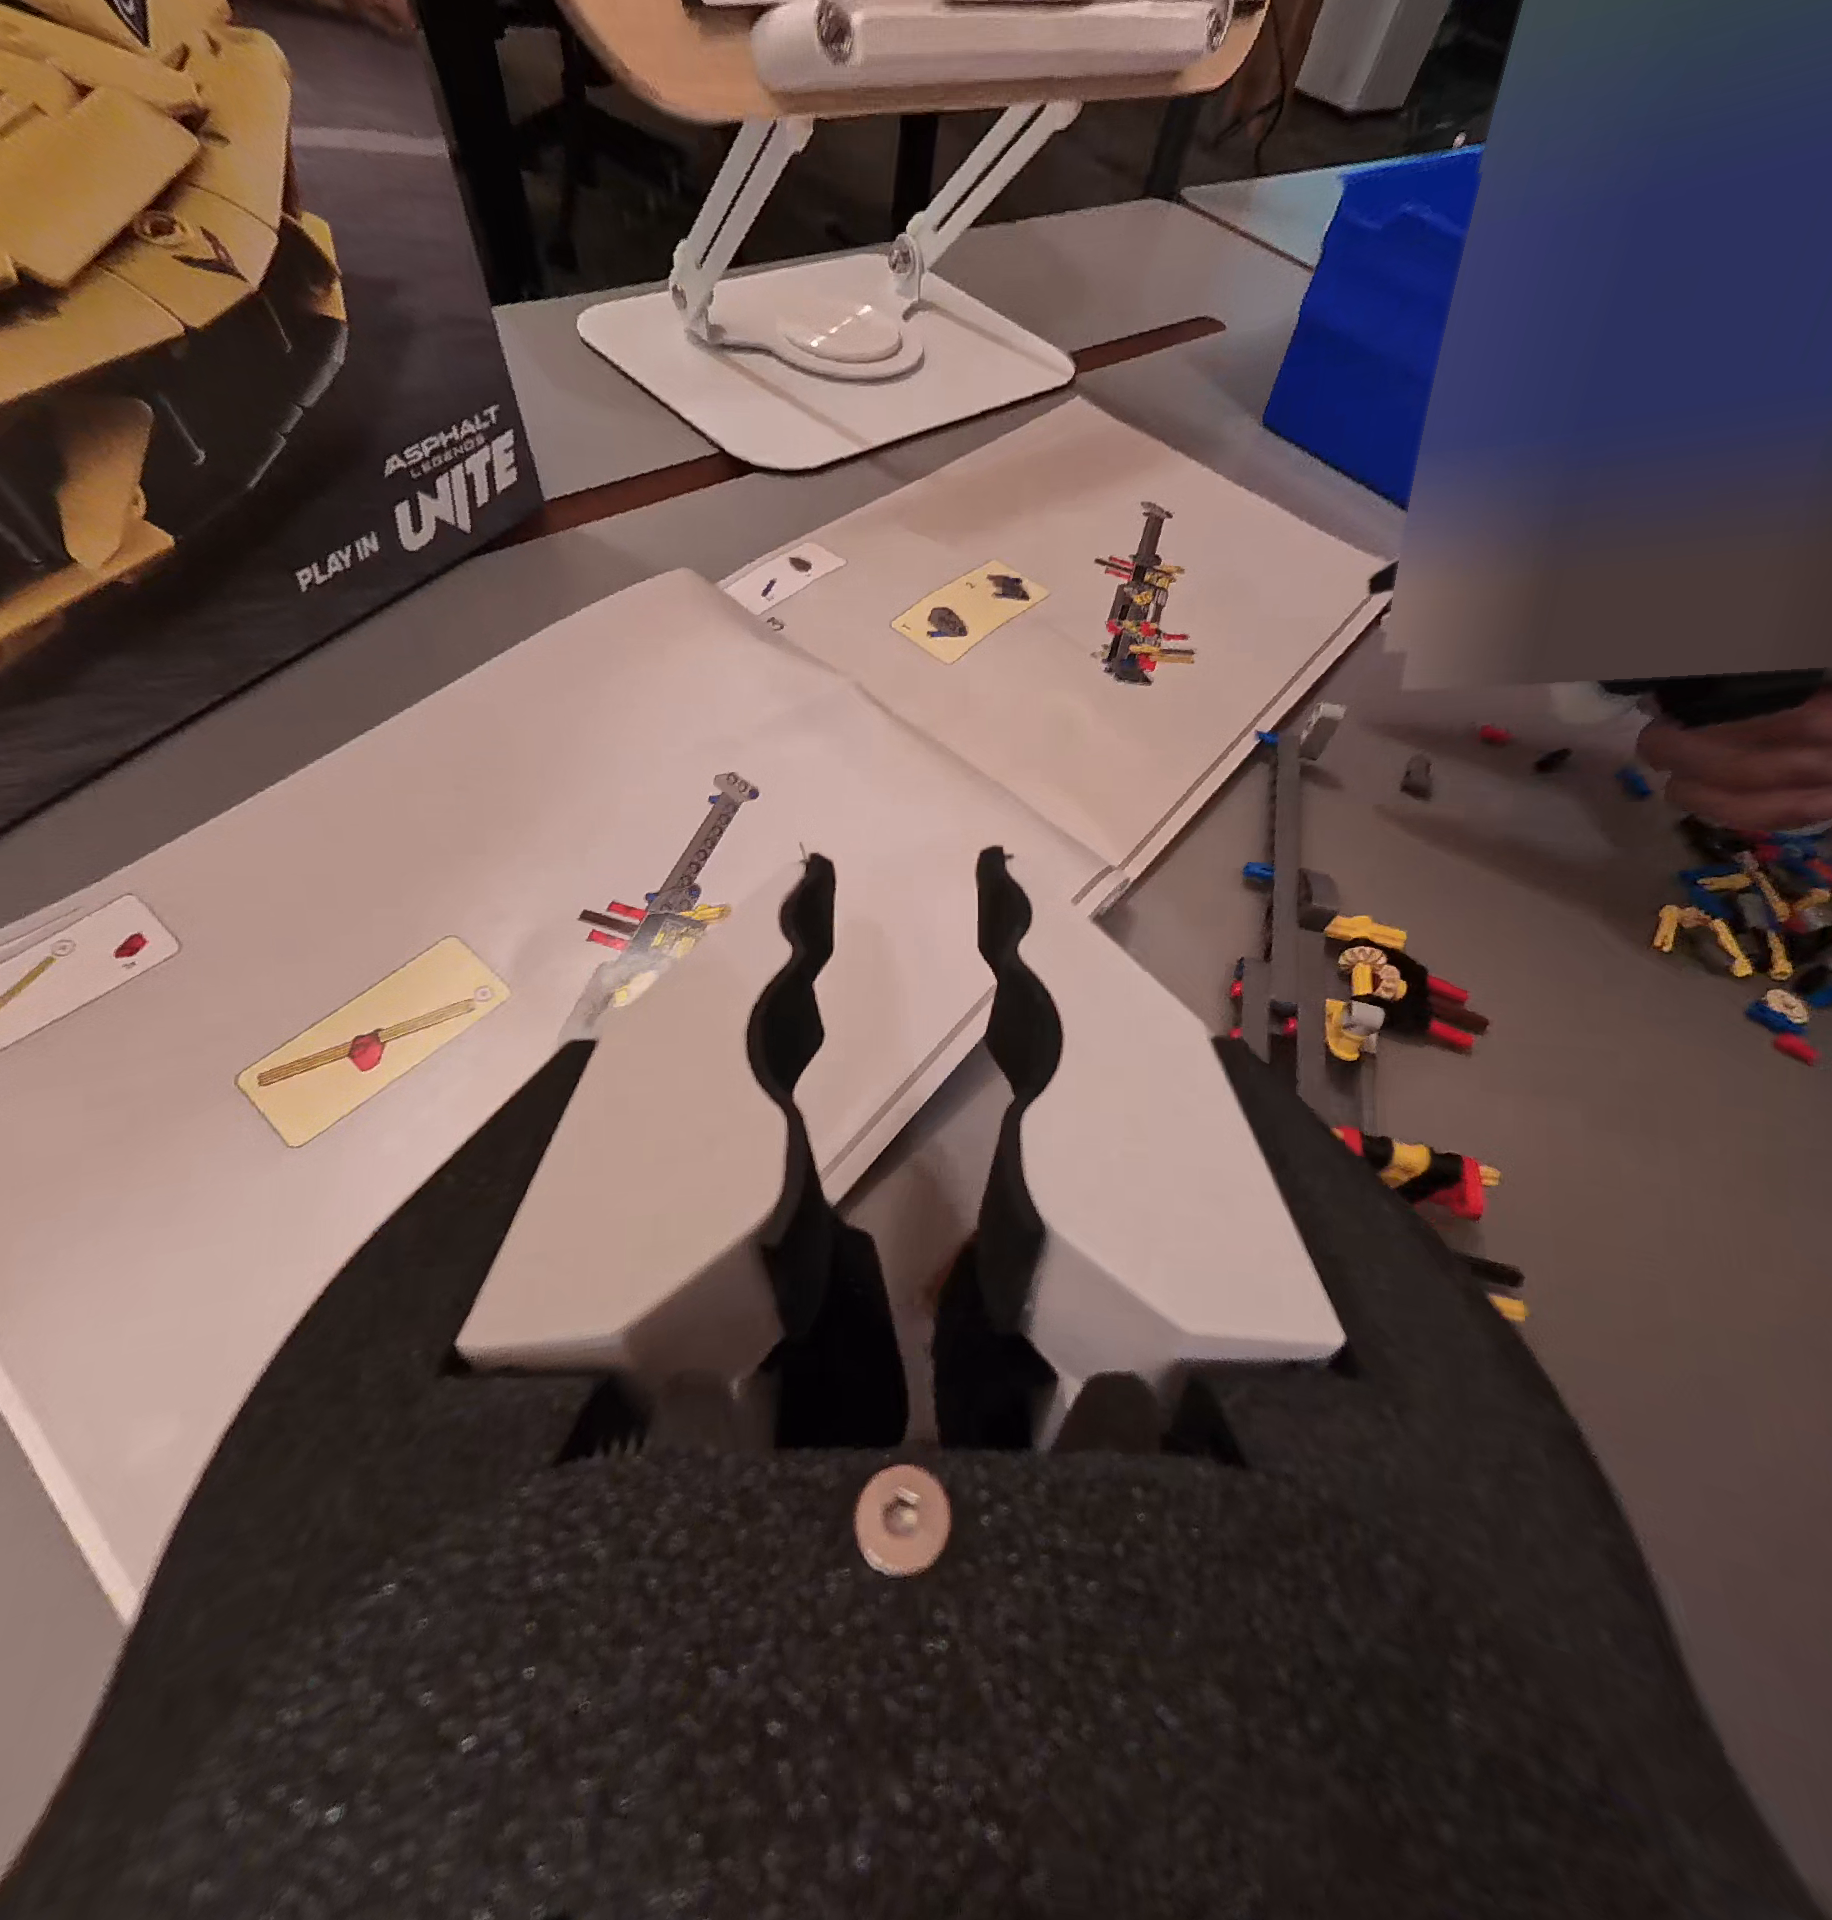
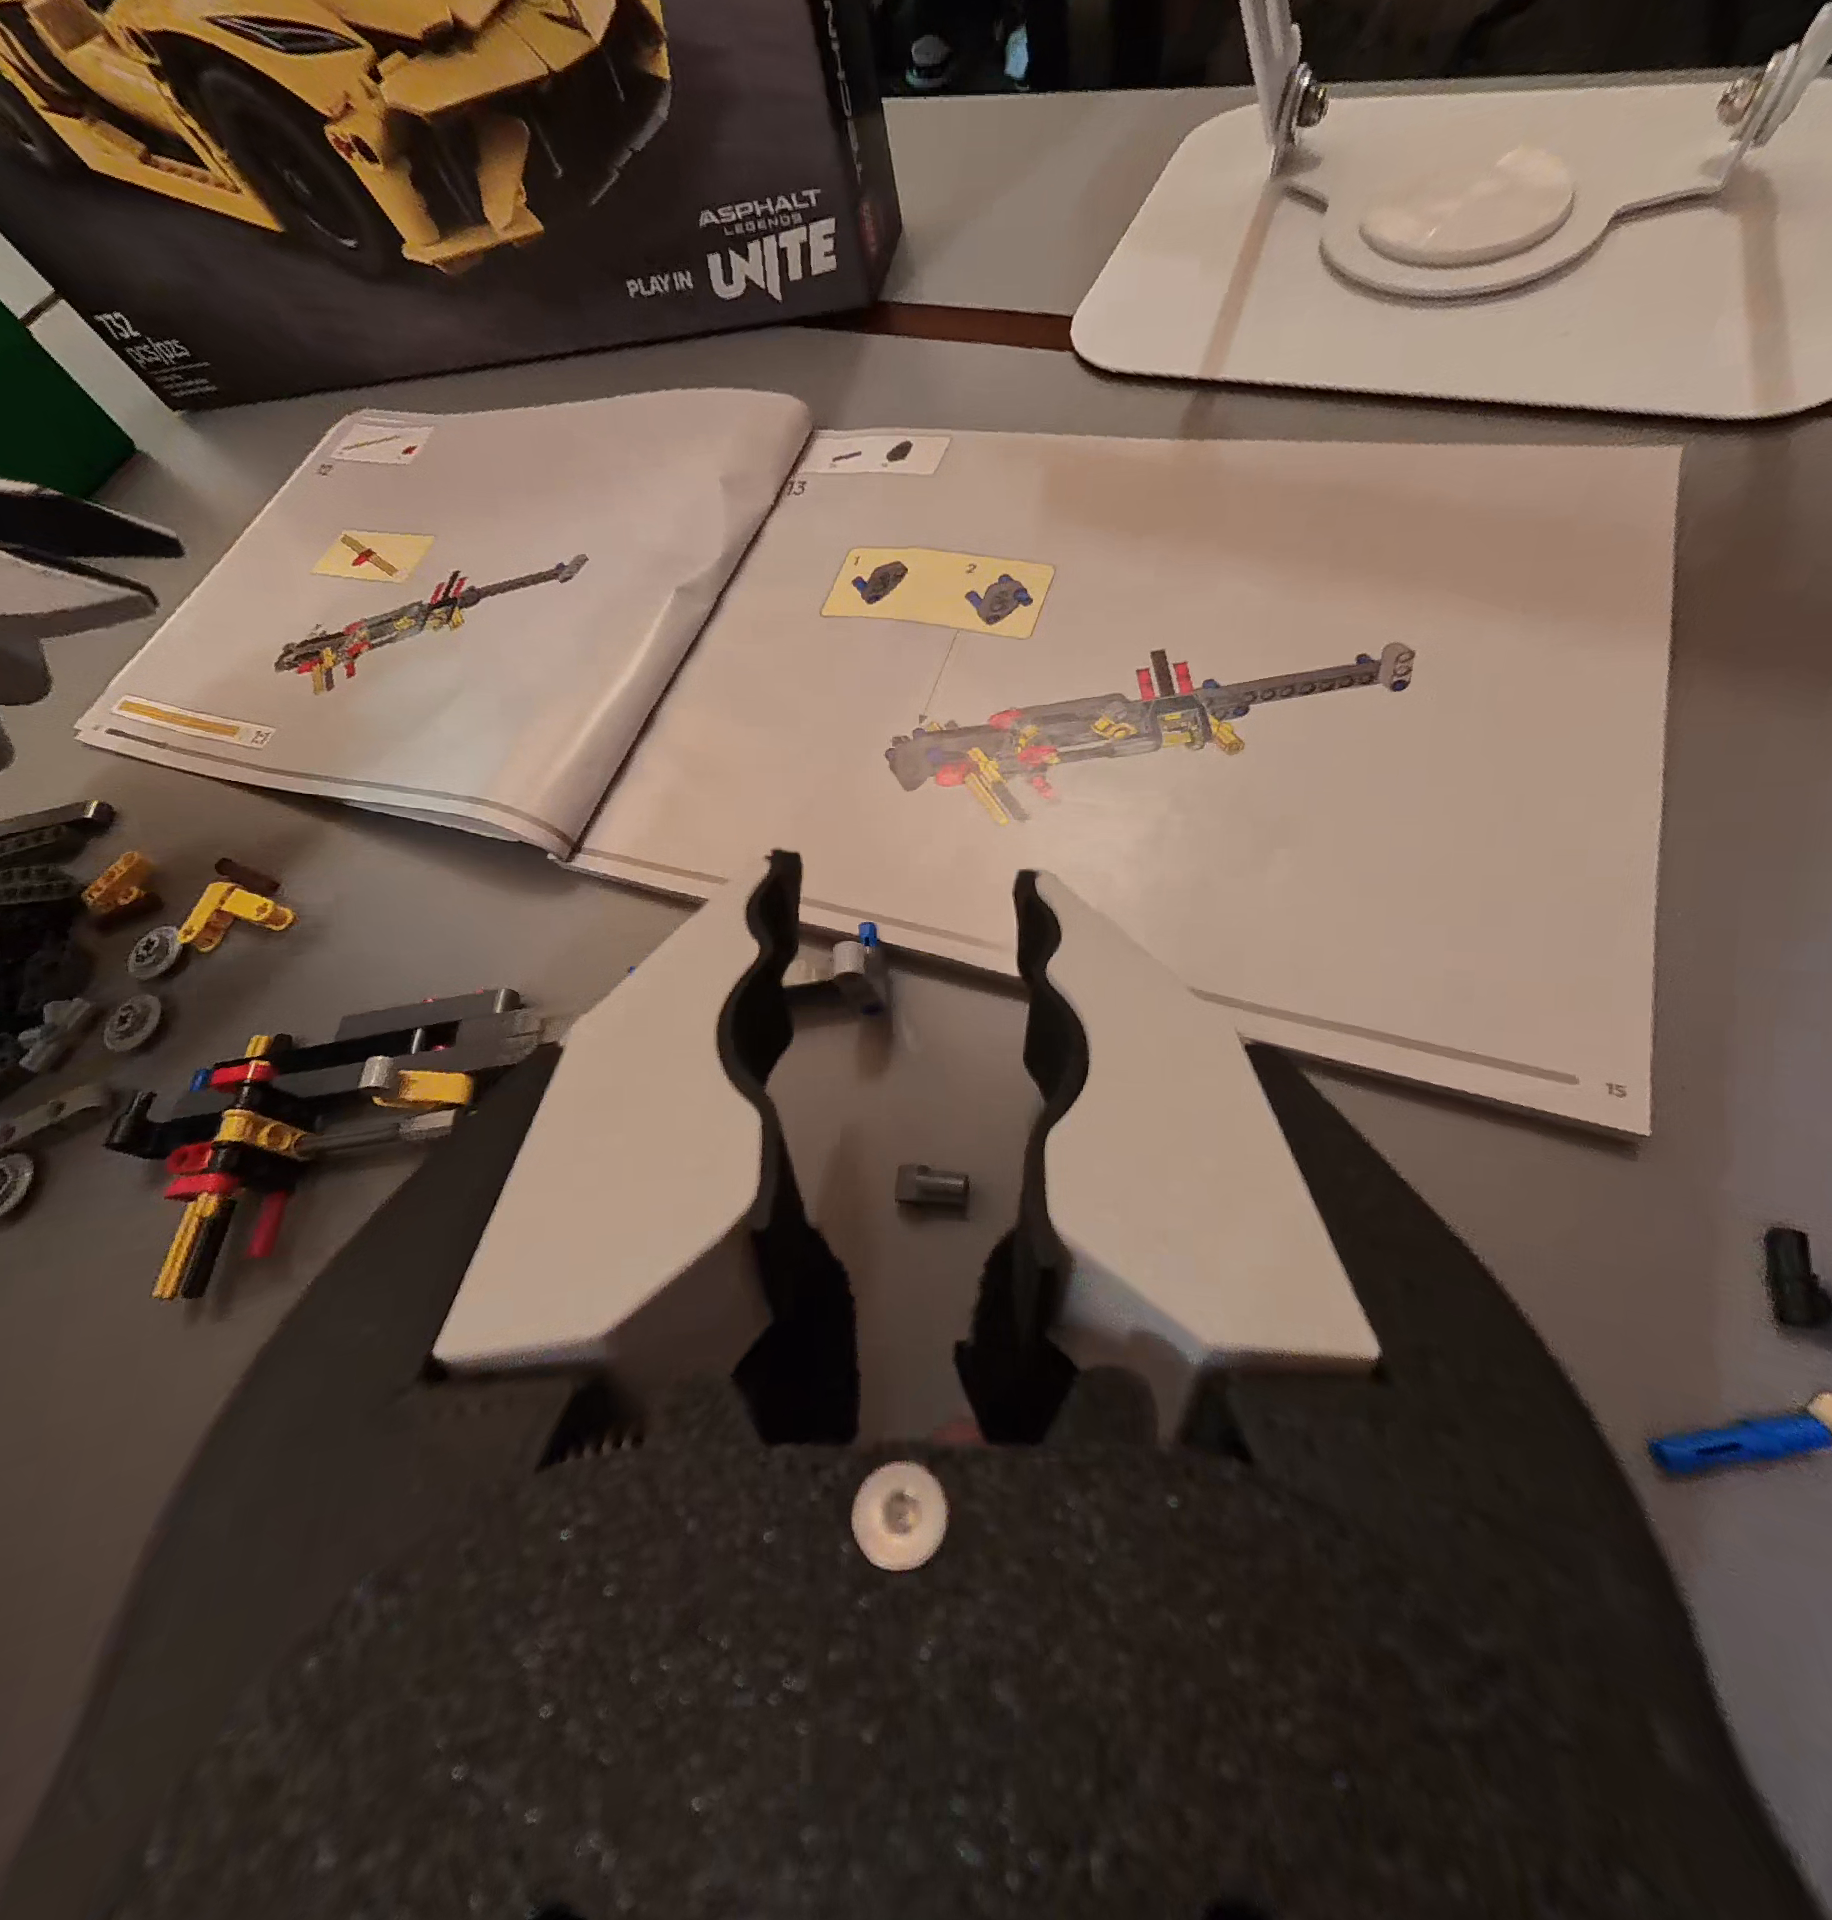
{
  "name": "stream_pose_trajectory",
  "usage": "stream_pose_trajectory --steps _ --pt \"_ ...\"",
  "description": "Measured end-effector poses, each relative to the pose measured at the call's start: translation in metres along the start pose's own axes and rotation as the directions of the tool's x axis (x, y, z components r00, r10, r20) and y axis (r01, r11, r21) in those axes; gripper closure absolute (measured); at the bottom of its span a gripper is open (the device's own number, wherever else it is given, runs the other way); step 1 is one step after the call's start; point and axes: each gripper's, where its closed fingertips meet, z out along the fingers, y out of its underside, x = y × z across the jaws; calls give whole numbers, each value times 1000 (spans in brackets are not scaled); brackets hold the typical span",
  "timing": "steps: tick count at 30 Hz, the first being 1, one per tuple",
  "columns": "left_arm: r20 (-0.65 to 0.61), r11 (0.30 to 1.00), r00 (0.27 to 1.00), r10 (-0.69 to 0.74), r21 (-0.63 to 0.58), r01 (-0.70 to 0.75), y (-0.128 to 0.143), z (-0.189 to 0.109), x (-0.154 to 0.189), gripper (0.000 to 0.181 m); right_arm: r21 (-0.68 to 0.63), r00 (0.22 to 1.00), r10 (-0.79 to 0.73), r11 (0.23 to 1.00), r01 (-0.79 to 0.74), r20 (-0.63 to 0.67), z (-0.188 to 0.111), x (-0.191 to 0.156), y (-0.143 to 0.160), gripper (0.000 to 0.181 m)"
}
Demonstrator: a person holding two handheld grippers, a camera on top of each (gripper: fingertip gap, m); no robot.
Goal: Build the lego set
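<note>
Two handheld grippers pause over a grey table [image 2: 1514,1558] midway through a lego build, both empty. The left gripper [image 1: 904,862] hangs with its jaws parted above the open instruction booklet [image 1: 476,831], gripping nothing; the right gripper [image 2: 899,871] is likewise spread wide and holding nothing, its tips just over the booklet's near edge [image 2: 1307,935]. The partly built assembly [image 2: 299,1101], a long grey beam bristling with yellow, red and black pins, lies on the table to the left of the right gripper, beside a scatter of loose pieces [image 2: 112,935]; in the left wrist view the same assembly [image 1: 1348,997] stretches along the table just right of the booklet, with a heap of loose parts [image 1: 1764,935] farther right. Directly between the right gripper's fingers sits a small dark grey connector [image 2: 931,1188], and a light grey piece with blue pins [image 2: 847,961] rests near the left fingertip. A blue pin [image 2: 1738,1442] and a black connector [image 2: 1790,1273] lie off to the right. The set's box [image 2: 424,187] and a white stand [image 2: 1463,291] stand behind. The builder appears to be consulting the right-hand page, which shows a small sub-part being pinned and fitted to the beam's end. The next move likely calls for lowering the right gripper onto the dark grey connector and closing squarely, since so small a piece could skid or twist away
</note>
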Motion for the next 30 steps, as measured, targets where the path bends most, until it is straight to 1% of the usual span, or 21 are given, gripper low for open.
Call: stream_pose_trajectory --steps 4,8,11,14,17,18,19,20,21,22,23,24,25,27,29,30 --pt "17 998 1000 2 -55 -1 16 5 -11 156 -31 1000 3 1000 -3 -14 4 7 7 141" --pt "12 998 1000 3 -63 -2 19 6 -12 156 -40 1000 -1 999 0 -12 4 7 9 141" --pt "42 997 999 29 -69 -26 18 2 -19 156 -34 1000 -4 999 3 -5 3 5 7 141" --pt "69 999 997 20 -37 -18 6 -12 -33 157 -28 1000 3 1000 -3 16 2 0 5 141" --pt "45 1000 999 5 2 -5 -10 -31 -42 157 -13 1000 -10 1000 11 24 -1 -3 1 141" --pt "32 1000 999 16 2 -16 -11 -38 -42 155 -11 1000 -14 1000 15 23 -2 -3 0 142" --pt "-6 999 999 31 -21 -31 -10 -43 -37 156 -8 1000 -19 1000 19 25 -3 -4 -1 142" --pt "-65 997 997 48 -62 -52 -4 -48 -25 155 -7 999 -22 1000 22 28 -3 -6 -1 142" --pt "-124 987 988 88 -120 -103 7 -54 -12 154 -6 999 -25 1000 25 32 -4 -7 -2 142" --pt "-139 967 977 160 -179 -183 20 -61 -5 154 -2 999 -30 1000 30 34 -5 -9 -3 143" --pt "-110 939 965 237 -227 -257 31 -68 -6 160 2 999 -39 999 39 37 -5 -11 -3 143" --pt "-107 916 955 278 -270 -297 42 -75 -5 165 1 998 -49 999 49 40 -4 -13 -3 143" --pt "-147 900 953 264 -318 -299 55 -83 3 163 -3 998 -60 998 60 38 -4 -14 -2 143" --pt "-207 872 957 203 -406 -273 77 -96 17 150 -12 996 -85 996 85 21 -2 -15 -1 144" --pt "-259 841 942 211 -443 -310 94 -105 31 153 -15 994 -108 994 108 9 -1 -17 0 144" --pt "-254 834 937 241 -440 -334 97 -104 34 154 -12 993 -116 993 116 6 -1 -18 -1 144"
